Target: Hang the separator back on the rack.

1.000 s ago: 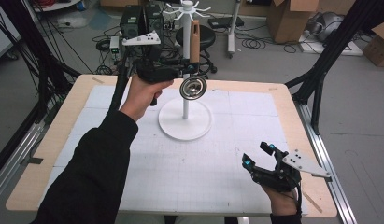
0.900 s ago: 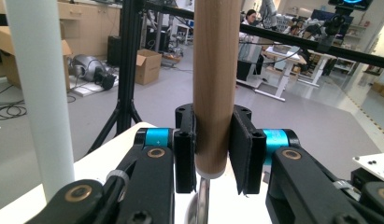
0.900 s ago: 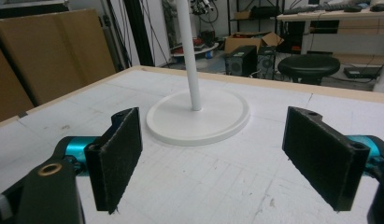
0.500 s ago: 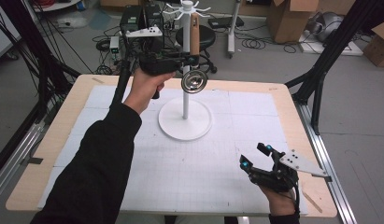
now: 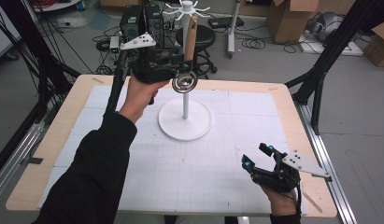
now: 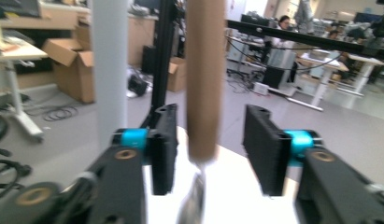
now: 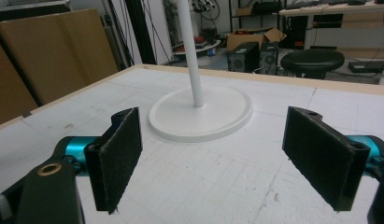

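Upper left of the high view: left gripper [image 5: 182, 65] held up beside the white stand [image 5: 185, 119], jaws spread wide, clamping nothing. Centre of the left gripper view: brown handle [image 6: 206, 79] of the wooden-handled utensil [image 5: 190, 42], upright between the jaws with a gap on either side. Just below them, round metal head [image 5: 184, 83], close to the pole. Cannot tell whether hooked at the top.

Probably a hang or a take at the stand. Keep the jaws square to the handle, avoid setting it swinging, move straight.

Lower right: right gripper [image 5: 257, 156] wide open too, empty, low over the table [image 5: 63, 135], well apart from the utensil.
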